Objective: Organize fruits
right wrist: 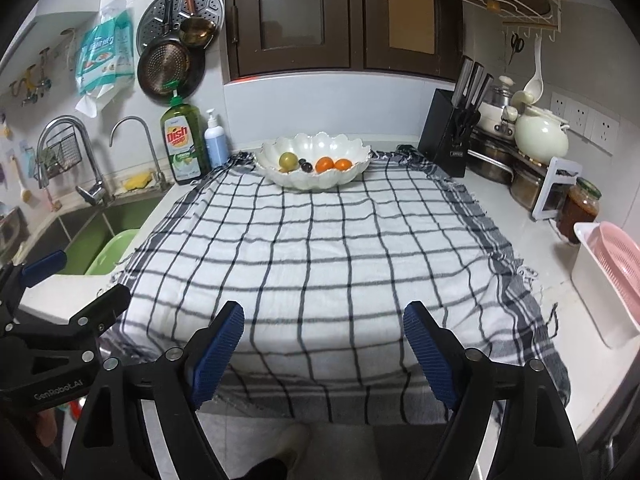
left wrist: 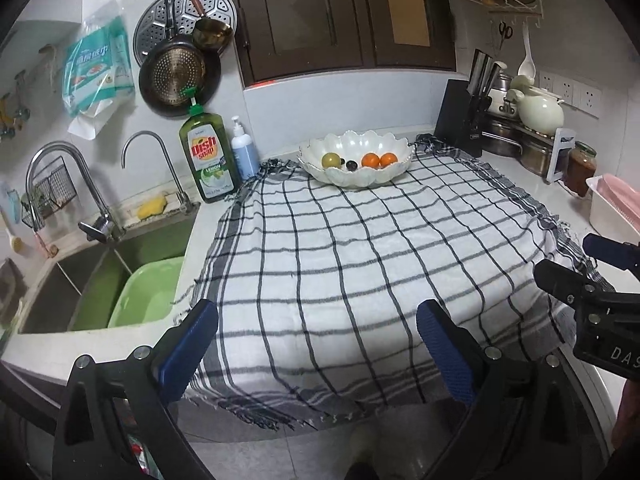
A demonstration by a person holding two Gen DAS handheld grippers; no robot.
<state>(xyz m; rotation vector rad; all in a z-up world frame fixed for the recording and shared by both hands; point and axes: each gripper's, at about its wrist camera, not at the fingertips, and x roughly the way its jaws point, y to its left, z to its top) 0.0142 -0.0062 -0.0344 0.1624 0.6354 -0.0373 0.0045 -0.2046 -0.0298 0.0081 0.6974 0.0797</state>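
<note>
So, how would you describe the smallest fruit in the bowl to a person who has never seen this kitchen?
Find the checked cloth on the counter; at its far edge stands a white scalloped bowl. Inside, between the green fruit and the two orange fruits, lies the dark fruit. It alone is nearly black and clearly smaller.

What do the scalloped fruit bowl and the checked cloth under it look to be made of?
The white bowl looks like glazed ceramic, possibly glossy plastic: a smooth shiny inside with highlights and a thick scalloped rim. The checked cloth looks like a woven cotton-type textile with a matte finish: soft wrinkles, woven-in dark stripes and frayed fringe at the edges, draping over the counter's front.
</note>
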